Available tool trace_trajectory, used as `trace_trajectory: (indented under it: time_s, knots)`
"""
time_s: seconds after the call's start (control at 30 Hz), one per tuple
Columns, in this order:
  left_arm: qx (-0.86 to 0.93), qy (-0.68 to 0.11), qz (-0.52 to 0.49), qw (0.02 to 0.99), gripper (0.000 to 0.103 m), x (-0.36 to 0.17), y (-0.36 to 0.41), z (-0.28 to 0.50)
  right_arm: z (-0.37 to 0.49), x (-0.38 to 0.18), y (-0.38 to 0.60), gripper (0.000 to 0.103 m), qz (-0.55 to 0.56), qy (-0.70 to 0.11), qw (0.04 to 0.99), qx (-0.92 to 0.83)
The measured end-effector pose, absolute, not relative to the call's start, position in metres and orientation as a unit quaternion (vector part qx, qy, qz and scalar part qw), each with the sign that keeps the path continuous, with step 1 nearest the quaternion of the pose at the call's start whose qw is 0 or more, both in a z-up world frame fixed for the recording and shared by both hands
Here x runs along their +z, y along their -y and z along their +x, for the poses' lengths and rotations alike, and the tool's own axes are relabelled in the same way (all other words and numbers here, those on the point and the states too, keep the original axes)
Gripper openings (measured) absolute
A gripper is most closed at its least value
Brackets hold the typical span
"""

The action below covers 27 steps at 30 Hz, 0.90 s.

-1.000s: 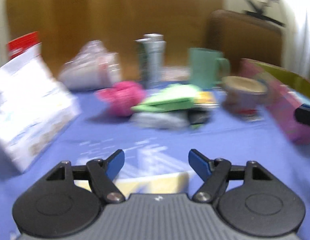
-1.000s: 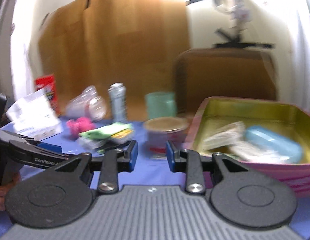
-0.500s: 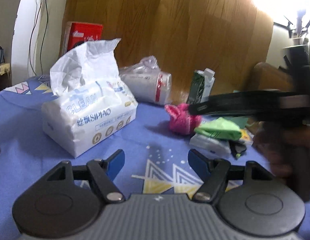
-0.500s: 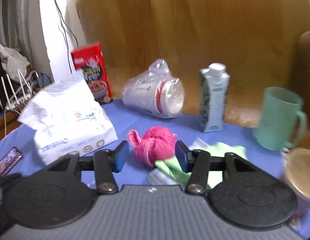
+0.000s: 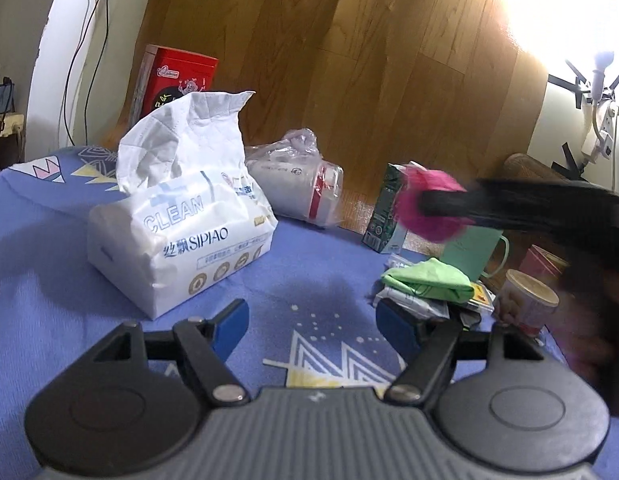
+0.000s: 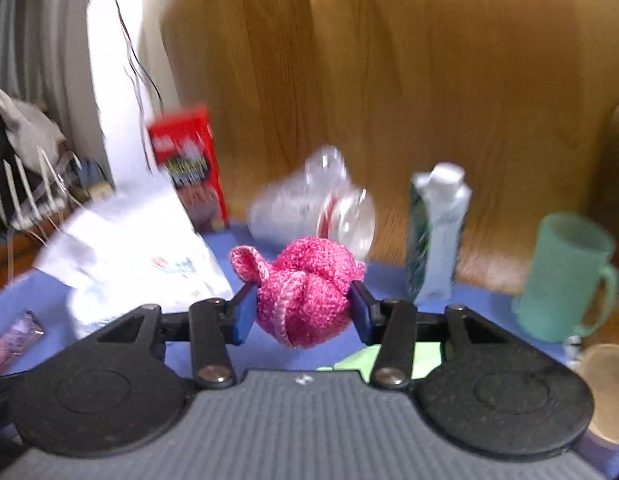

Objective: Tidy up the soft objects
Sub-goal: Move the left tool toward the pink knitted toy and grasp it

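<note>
A pink knitted toy [image 6: 305,292] sits between the blue pads of my right gripper [image 6: 303,312], whose jaws are closing on it. The pads press both of its sides. In the left wrist view the same toy [image 5: 425,208] hangs above the blue tablecloth [image 5: 317,280], held by the blurred black right gripper. My left gripper [image 5: 313,320] stands open low over the cloth with nothing between its fingers. A white tissue pack [image 5: 177,240] lies to its left. A folded green cloth [image 5: 429,280] rests on a small pile of packets to its right.
Along the wooden back panel stand a red box [image 5: 173,80], a bag of plastic cups [image 5: 297,184] and a drink carton [image 5: 383,216]. A green mug [image 6: 565,276] and a paper cup [image 5: 529,300] are on the right. Cables hang at the far left.
The right gripper has closed on the pink toy and raised it off the cloth. The left gripper has hardly moved in the last half second.
</note>
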<state>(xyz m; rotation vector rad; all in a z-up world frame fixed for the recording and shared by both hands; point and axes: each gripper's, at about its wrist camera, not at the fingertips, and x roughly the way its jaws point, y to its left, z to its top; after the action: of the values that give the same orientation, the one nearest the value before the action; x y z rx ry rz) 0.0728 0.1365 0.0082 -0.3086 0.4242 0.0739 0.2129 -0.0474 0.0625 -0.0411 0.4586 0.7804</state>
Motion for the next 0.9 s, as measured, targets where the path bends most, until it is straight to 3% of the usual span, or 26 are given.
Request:
trace_trajectory:
  time_s: [0.23, 0.4, 0.57, 0.9]
  knots:
    - [0.011, -0.223, -0.137, 0.965, 0.077, 0.008, -0.129, 0.077, 0.128, 0.049, 0.108, 0.052, -0.057, -0.242, 0.886, 0.391]
    - [-0.039, -0.238, -0.129, 0.962, 0.093, 0.009, -0.116, 0.074, 0.085, 0.026, 0.129, 0.052, -0.054, -0.275, 0.884, 0.373]
    - [-0.089, -0.265, -0.167, 0.946, 0.094, 0.010, -0.098, 0.065, 0.068, 0.013, 0.131, 0.054, -0.071, -0.273, 0.891, 0.356]
    - [-0.150, -0.304, -0.147, 0.929, 0.098, 0.013, -0.047, 0.056, 0.059, 0.003, 0.132, 0.061, -0.086, -0.268, 0.895, 0.347]
